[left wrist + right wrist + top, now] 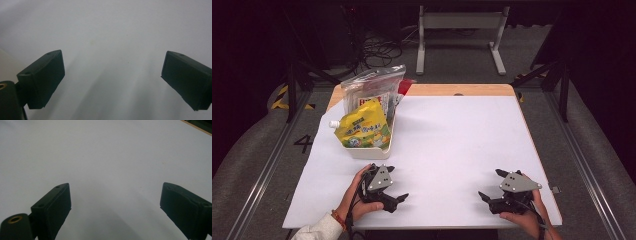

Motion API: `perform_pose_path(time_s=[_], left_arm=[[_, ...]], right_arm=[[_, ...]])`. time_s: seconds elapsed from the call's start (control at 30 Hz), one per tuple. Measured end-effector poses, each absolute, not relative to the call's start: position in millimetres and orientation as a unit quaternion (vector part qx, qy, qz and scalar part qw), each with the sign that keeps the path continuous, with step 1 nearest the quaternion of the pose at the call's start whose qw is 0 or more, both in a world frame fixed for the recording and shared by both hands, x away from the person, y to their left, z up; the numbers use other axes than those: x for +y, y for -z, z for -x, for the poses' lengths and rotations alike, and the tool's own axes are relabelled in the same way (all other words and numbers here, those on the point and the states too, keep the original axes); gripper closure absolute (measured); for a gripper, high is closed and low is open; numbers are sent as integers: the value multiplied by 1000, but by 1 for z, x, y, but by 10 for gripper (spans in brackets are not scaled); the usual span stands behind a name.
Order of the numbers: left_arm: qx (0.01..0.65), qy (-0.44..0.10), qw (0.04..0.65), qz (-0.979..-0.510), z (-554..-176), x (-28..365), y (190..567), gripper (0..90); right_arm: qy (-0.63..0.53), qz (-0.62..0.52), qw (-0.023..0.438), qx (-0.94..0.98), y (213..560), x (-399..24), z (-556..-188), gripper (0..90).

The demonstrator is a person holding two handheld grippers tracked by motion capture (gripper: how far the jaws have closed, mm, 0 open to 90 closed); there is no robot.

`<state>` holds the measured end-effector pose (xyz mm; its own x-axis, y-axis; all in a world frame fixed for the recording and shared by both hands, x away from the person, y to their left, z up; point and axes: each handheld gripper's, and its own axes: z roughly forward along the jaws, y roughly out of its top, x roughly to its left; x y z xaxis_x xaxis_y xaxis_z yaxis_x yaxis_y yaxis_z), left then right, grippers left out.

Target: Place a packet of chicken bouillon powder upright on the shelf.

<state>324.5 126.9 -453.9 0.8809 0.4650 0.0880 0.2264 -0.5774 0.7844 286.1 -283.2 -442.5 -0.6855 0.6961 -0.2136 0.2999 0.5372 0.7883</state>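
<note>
1. Saw the left gripper resting low on the white sheet, just in front of the bin, jaws spread wide with nothing between them.
2. Saw the right gripper well to the right of the bin, likewise released and empty, near the sheet's front edge.
3. Found the yellow pouch lying on top in the bin, spout pointing left past the rim, leaning against a clear bag standing behind it.
4. Judged the pouch the likely next thing to be picked, being nearest the left gripper.
5. Feared a slip: soft, glossy film could slide out of flat pads if pinched at a bulging middle.
6. Feared a tip: the light bin might drag or tilt if the pouch snagged on its rim during lifting.
7. Feared a topple: the clear bag might fall forward once its support left.
</note>
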Motion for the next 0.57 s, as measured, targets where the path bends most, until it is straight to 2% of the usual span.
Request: perform_pose_path(time_s=[0.57], left_arm=[[203,-147,410,-877,-329,131,454,54]], right_arm=[[-375,-294,260,840,445,-281,-287,98]])
